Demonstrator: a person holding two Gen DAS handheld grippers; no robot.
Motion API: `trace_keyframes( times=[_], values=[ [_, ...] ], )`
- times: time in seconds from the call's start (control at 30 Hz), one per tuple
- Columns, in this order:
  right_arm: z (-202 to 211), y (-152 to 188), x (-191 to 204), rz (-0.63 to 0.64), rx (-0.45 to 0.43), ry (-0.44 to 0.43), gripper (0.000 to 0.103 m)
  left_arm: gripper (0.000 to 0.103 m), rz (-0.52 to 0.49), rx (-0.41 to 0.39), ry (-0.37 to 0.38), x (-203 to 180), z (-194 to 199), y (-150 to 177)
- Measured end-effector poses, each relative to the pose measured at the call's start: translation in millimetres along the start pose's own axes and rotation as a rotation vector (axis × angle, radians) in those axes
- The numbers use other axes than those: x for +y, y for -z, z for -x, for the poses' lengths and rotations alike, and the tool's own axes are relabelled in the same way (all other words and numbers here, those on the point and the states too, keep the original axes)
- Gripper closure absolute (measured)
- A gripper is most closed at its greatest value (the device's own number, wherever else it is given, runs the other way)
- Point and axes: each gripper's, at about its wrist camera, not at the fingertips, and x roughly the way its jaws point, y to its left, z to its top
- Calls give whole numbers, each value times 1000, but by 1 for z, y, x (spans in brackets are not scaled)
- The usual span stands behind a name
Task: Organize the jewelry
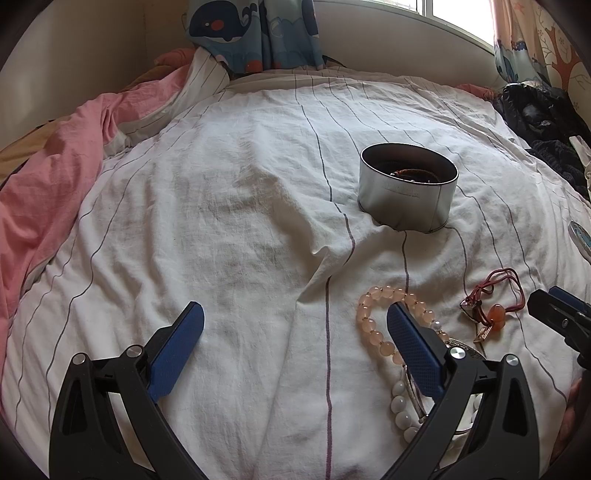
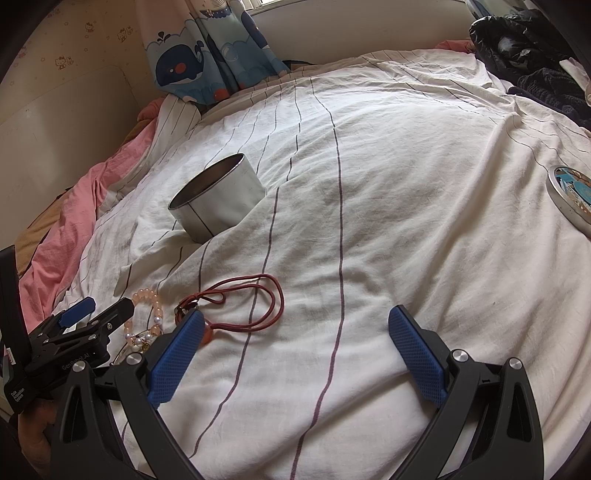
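Observation:
A round silver tin (image 1: 406, 192) stands open on the striped white sheet, with a dark red bracelet inside; it also shows in the right wrist view (image 2: 221, 199). A pink bead bracelet (image 1: 373, 325), a white bead bracelet (image 1: 400, 406) and a red cord necklace with an orange bead (image 1: 496, 295) lie in front of it. My left gripper (image 1: 295, 325) is open, its right finger over the pink bracelet. My right gripper (image 2: 295, 328) is open and empty, its left finger beside the red cord necklace (image 2: 258, 295). The pink bracelet (image 2: 147, 306) shows left of it.
The tin's lid (image 2: 570, 195) lies on the sheet at the right. Dark clothes (image 1: 543, 122) are piled at the back right. A pink blanket (image 1: 48, 184) bunches along the left. Whale-print curtains (image 1: 255, 33) hang at the back.

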Motion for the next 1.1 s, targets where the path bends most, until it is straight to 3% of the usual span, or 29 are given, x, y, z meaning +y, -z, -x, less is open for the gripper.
trace_keyframes(
  times=[1.1],
  values=[
    [0,0,0,0,0,1,7,7,-4,4,-3,0,-1,0]
  ],
)
